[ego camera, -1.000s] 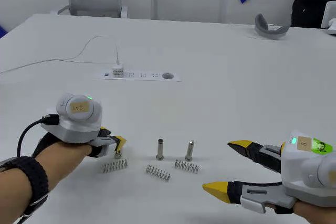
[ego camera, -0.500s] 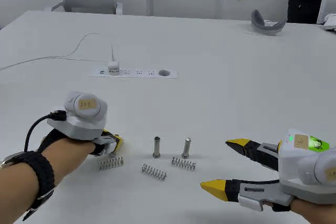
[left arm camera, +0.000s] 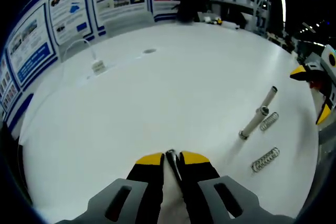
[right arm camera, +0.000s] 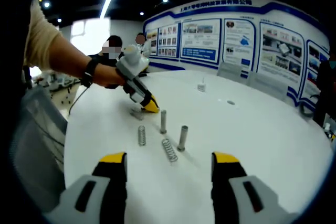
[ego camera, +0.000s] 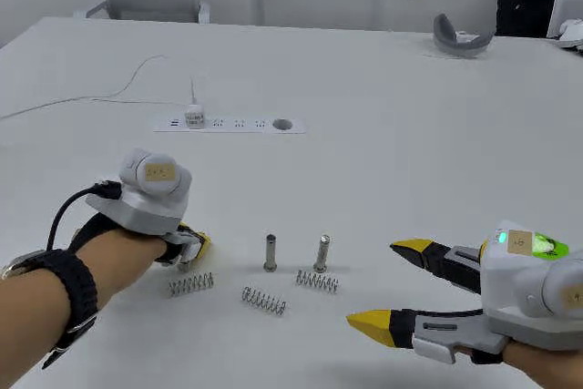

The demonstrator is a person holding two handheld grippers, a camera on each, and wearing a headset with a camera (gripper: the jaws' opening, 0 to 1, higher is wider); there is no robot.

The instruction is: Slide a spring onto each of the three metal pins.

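Head view: on the smooth white desk there are three metal pins and three springs. Two pins stand upright side by side near the middle, the left standing pin and the right standing pin, each a short bright steel cylinder with a slightly wider base. The third pin shows in the left gripper view as a thin grey sliver pinched between the yellow tips of the left hand-held gripper, whose jaws are narrowed onto it, low over the desk to the left of the standing pair. The three springs are small coils of fine shiny wire, lying flat on the near side of the pins: the left spring just near of the left hand-held gripper, the middle spring nearest the person, and the right spring close to the base of the right standing pin. None sits on a pin. The right hand-held gripper hangs at the right with its yellow-tipped jaws spread wide and empty. Farther off lie one flat white power strip and one thin cable.
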